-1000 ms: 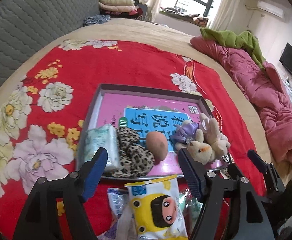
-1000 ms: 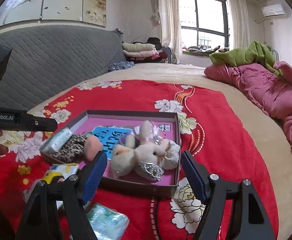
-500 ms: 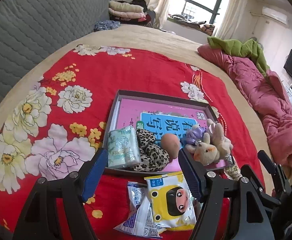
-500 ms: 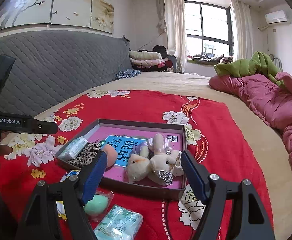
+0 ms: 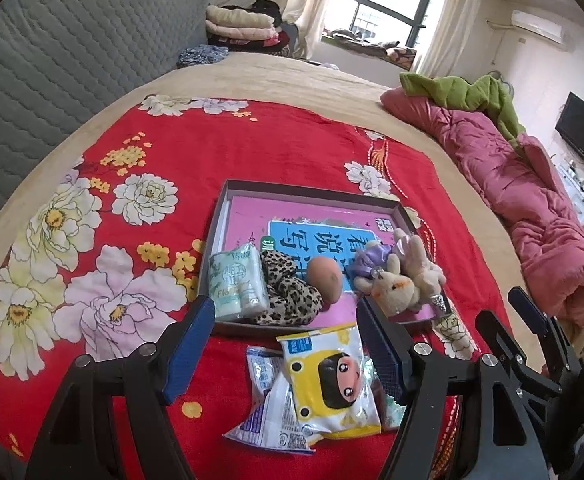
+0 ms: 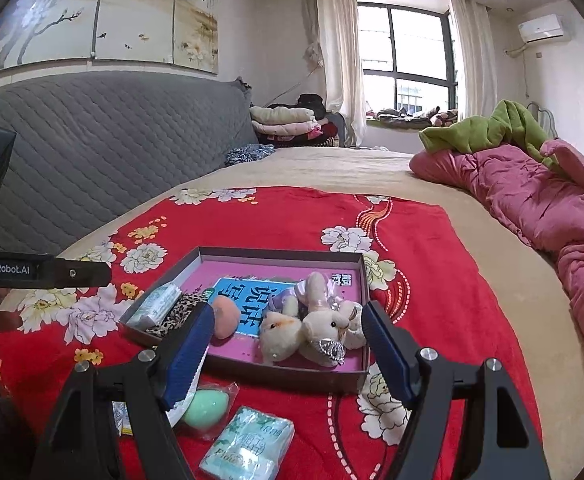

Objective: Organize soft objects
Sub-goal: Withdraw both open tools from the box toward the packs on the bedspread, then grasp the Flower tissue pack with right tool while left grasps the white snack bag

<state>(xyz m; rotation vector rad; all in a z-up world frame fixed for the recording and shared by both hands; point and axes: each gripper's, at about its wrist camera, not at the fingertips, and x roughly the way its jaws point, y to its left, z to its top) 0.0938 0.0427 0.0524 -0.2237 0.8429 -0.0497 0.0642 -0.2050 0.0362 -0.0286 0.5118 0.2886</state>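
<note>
Bedroom scene, big bed with a red floral blanket (image 5: 252, 160) spread over a tan cover, grey quilted headboard (image 6: 112, 148) along one side and a bunched-up pink duvet (image 5: 532, 200) with something green on top over by the far edge. Sitting on the blanket is a shallow dark box (image 5: 228, 208) with a pink and blue book lying flat in the bottom. Packed along its near side you've got a tissue pack (image 5: 236, 280) in the left corner, a leopard-print fabric thing (image 5: 288, 296) right against it, a peach-coloured sponge (image 5: 326, 278) leaning on that, and a beige plush bunny (image 5: 404, 280) with a purple bit in the right corner. Outside the box, just in front of it, there's a yellow cartoon-face packet (image 5: 328, 380) lying partly over a white wrapper (image 5: 268, 408). From the other side you can also see a mint-green sponge (image 6: 206, 402) in clear wrap and a second tissue pack (image 6: 248, 446) on the blanket near the box's front wall. Left gripper (image 5: 284, 344) hangs above the loose packets, fingers spread wide, nothing between them. Right gripper (image 6: 288, 352) is the same deal, fingers well apart and empty, hovering in front of the box at the bunny end.
</note>
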